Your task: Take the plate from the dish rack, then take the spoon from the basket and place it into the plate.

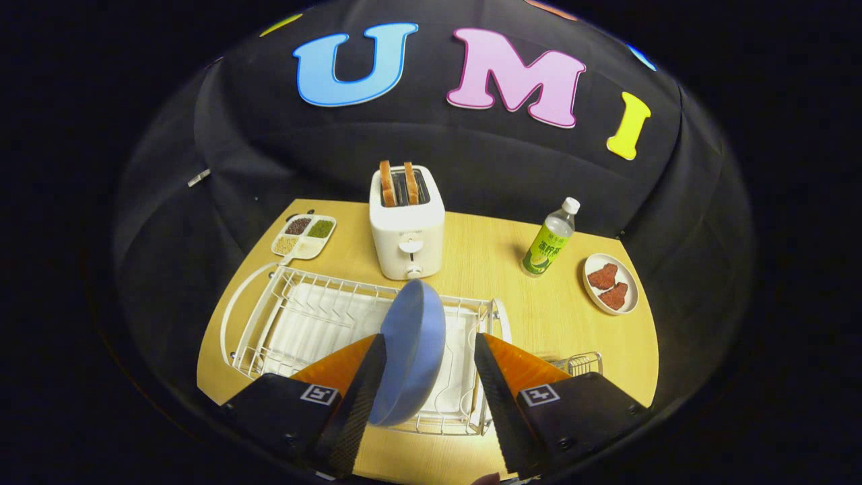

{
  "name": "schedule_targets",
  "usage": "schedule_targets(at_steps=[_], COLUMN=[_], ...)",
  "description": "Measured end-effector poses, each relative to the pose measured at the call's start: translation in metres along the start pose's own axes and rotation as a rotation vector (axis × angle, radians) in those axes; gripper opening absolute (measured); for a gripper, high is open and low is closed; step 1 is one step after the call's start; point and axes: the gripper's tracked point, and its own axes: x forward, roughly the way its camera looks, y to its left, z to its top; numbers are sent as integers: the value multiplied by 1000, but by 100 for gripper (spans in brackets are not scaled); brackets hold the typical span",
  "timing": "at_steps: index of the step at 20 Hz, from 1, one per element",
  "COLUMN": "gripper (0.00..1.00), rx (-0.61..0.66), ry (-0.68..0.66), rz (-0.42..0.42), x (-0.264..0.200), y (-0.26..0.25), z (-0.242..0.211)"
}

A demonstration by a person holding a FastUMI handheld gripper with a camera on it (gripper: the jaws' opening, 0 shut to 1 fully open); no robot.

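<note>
Tongs (427,377): held apart, a blue plate (414,350) standing on edge between them, seemingly touched by the left finger alone. Plate is seen over the white dish rack (303,316) on the table (572,323). Beyond: toaster (406,225), bottle (549,239), dish of meat (609,283). Wire basket (582,364) is placed beside the right finger.

One plate (412,350), one rack (303,323), one toaster (407,225), two toast slices (397,183), one bottle (551,239).
</note>
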Motion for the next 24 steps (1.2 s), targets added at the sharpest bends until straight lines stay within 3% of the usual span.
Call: schedule_targets(at_steps=[3,8,17,24], gripper=[67,31,23,23], rx=[46,-8,-172,-112], ry=[121,140,26,-67], rz=[-45,-175,-232,-112], x=[20,36,20,-16], y=[4,-5,-2,5], z=[-25,-25,30,46])
